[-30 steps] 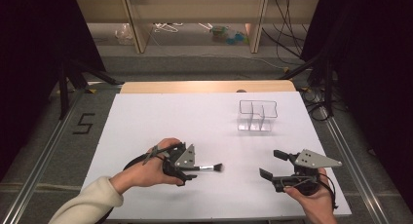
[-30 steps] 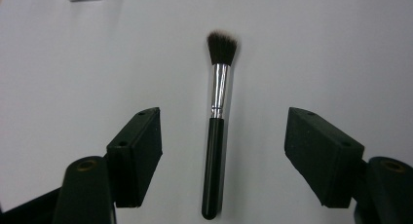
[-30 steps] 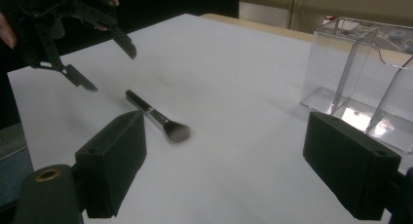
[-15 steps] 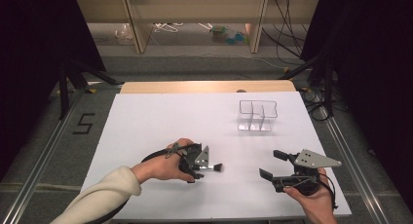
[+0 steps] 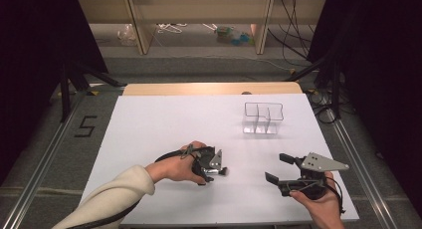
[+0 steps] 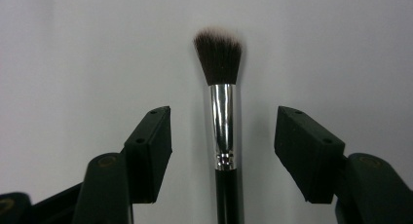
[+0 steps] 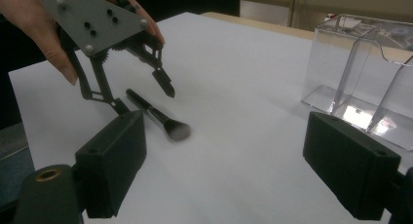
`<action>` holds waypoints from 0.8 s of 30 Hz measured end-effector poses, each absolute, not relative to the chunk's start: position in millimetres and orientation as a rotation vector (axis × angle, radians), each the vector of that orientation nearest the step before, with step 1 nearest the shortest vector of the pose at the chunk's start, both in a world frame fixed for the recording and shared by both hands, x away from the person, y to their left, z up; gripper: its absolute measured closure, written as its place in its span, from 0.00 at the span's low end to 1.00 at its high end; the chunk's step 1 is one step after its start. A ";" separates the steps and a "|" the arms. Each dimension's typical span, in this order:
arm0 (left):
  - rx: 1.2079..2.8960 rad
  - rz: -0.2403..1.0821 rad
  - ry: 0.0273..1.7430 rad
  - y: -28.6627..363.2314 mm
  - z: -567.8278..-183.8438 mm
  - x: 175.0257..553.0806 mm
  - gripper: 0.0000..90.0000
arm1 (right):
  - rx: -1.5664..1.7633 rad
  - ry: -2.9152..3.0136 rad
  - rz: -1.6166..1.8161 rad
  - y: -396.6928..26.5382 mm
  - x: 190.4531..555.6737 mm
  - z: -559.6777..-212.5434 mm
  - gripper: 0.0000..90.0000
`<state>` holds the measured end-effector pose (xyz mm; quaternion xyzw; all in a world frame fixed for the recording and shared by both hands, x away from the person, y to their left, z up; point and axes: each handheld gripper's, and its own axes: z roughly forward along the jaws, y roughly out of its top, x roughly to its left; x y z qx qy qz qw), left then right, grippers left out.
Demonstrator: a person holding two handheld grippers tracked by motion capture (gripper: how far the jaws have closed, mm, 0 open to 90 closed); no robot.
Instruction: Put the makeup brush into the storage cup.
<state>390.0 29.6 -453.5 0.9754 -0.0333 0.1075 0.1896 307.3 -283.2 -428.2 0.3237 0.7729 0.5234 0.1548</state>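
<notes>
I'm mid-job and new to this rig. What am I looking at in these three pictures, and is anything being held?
No robot: a person holds hand tongs in each hand. The high view looks down on a white table. The other two pictures come from cameras riding on the tongs. The left tongs are open, their jaws straddling a makeup brush that lies on the table, not gripped. The right tongs are open too, holding nothing. A clear divided organizer stands farther back on the right.

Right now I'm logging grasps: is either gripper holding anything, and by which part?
Nothing is held. The left gripper straddles the makeup brush with its jaws open and clear of it; the right gripper is open and empty.
</notes>
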 end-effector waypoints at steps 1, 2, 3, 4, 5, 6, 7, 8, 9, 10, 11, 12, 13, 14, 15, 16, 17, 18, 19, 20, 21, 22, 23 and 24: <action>2.747 0.303 -0.094 29.1 -453.6 391.0 0.44 | 0.928 2.215 1.500 -283.2 307.3 -428.2 0.19; 2.748 0.301 -0.089 29.0 -454.1 391.4 0.44 | 0.926 2.217 1.498 -283.4 307.3 -428.2 0.19; 2.749 0.300 -0.090 28.9 -454.5 392.6 0.45 | 0.927 2.216 1.499 -283.4 307.3 -428.2 0.19; 2.753 0.299 -0.090 29.1 -454.5 393.3 0.46 | 0.928 2.214 1.498 -283.4 307.4 -428.3 0.19; 2.756 0.300 -0.086 29.4 -454.5 394.5 0.46 | 0.929 2.214 1.498 -283.4 307.4 -428.3 0.19; 2.758 0.299 -0.087 29.6 -454.6 395.6 0.47 | 0.922 2.189 1.551 -280.9 308.7 -430.6 0.19; 2.760 0.289 -0.076 29.9 -455.0 395.6 0.48 | 0.922 2.189 1.553 -280.8 308.8 -430.7 0.19; 2.762 0.294 -0.082 29.9 -455.0 396.9 0.48 | 0.922 2.190 1.553 -280.7 308.7 -430.7 0.19; 2.762 0.294 -0.082 29.9 -455.0 396.9 0.49 | 0.922 2.190 1.553 -280.7 308.7 -430.7 0.19; 2.768 0.294 -0.082 30.0 -455.7 398.0 0.49 | 0.922 2.190 1.553 -280.6 308.8 -430.7 0.19; 2.772 0.285 -0.073 30.1 -456.2 397.8 0.49 | 0.922 2.191 1.554 -280.6 308.8 -430.8 0.19; 2.776 0.292 -0.088 29.9 -456.4 398.8 0.50 | 0.920 2.192 1.556 -280.6 308.8 -430.8 0.19; 2.780 0.288 -0.088 29.9 -457.0 398.9 0.50 | 0.921 2.192 1.555 -280.6 308.9 -430.9 0.19; 2.784 0.285 -0.088 30.0 -457.6 398.9 0.50 | 0.922 2.193 1.551 -280.7 308.8 -430.7 0.19; 2.784 0.285 -0.088 30.0 -457.6 398.9 0.51 | 0.922 2.193 1.551 -280.7 308.8 -430.7 0.19; 2.790 0.280 -0.086 30.4 -458.5 399.0 0.51 | 0.930 2.198 1.551 -280.9 308.5 -430.4 0.19; 2.793 0.272 -0.083 30.7 -459.1 399.2 0.52 | 0.929 2.199 1.550 -280.9 308.6 -430.4 0.19; 2.797 0.267 -0.080 31.2 -459.6 399.4 0.52 | 0.928 2.200 1.553 -280.9 308.7 -430.6 0.19; 2.806 0.255 -0.075 31.9 -460.8 399.6 0.53 | 0.904 2.184 1.548 -281.3 309.8 -430.8 0.19; 2.803 0.247 -0.068 32.4 -461.1 399.9 0.53 | 0.906 2.186 1.541 -281.5 309.7 -430.6 0.19; 2.803 0.247 -0.068 32.4 -461.1 399.9 0.54 | 0.931 2.202 1.529 -281.5 308.2 -429.9 0.19; 2.802 0.230 -0.061 33.0 -461.0 400.9 0.55 | 0.933 2.203 1.530 -281.5 308.1 -429.8 0.19; 2.802 0.230 -0.061 33.0 -461.0 400.9 0.56 | 0.900 2.190 1.520 -282.2 309.8 -430.5 0.19; 2.802 0.205 -0.052 33.4 -461.3 402.2 0.58 | 0.909 2.197 1.506 -282.5 309.3 -430.0 0.19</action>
